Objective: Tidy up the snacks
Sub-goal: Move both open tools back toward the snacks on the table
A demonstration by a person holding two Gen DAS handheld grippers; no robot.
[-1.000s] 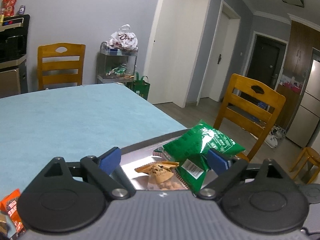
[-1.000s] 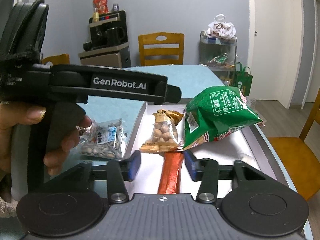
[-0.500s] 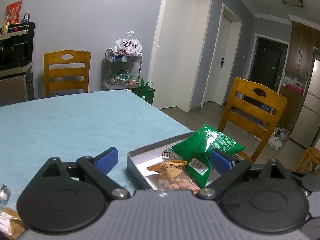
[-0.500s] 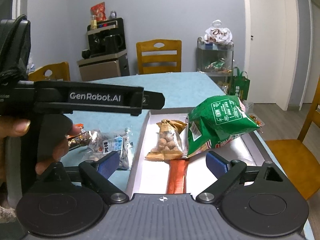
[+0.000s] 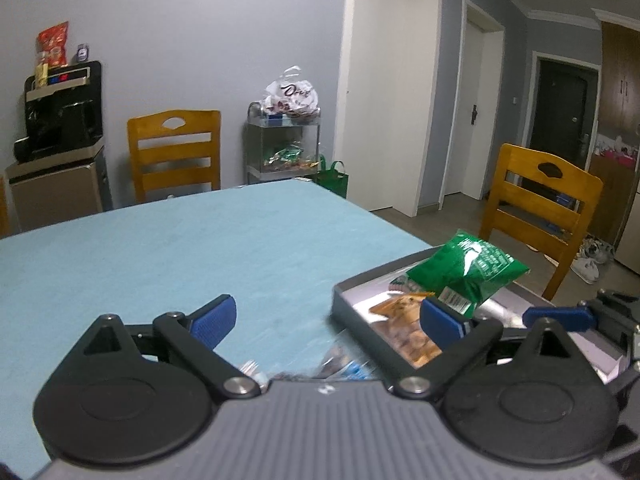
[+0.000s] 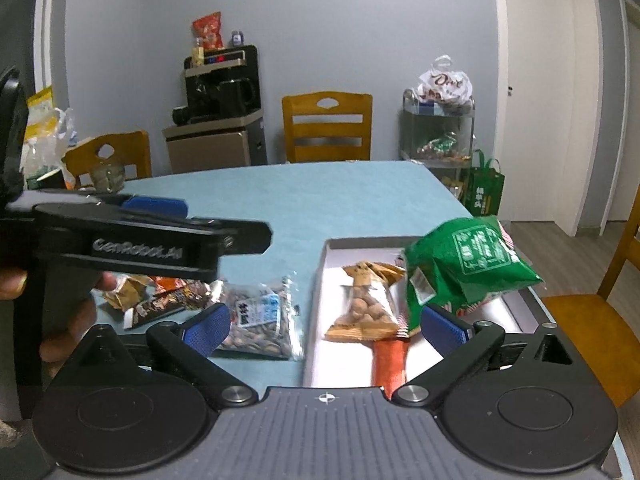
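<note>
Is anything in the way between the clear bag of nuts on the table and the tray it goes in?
Only the tray's own low wall. The clear nut bag lies on the blue table just left of it, with no other snack between. Inside, the peanut pack sits near that wall.

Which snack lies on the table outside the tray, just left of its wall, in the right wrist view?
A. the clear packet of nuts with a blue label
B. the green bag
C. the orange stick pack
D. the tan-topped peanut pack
A: the clear packet of nuts rests on the blue table, left of the tray; the other three lie inside the tray.
</note>
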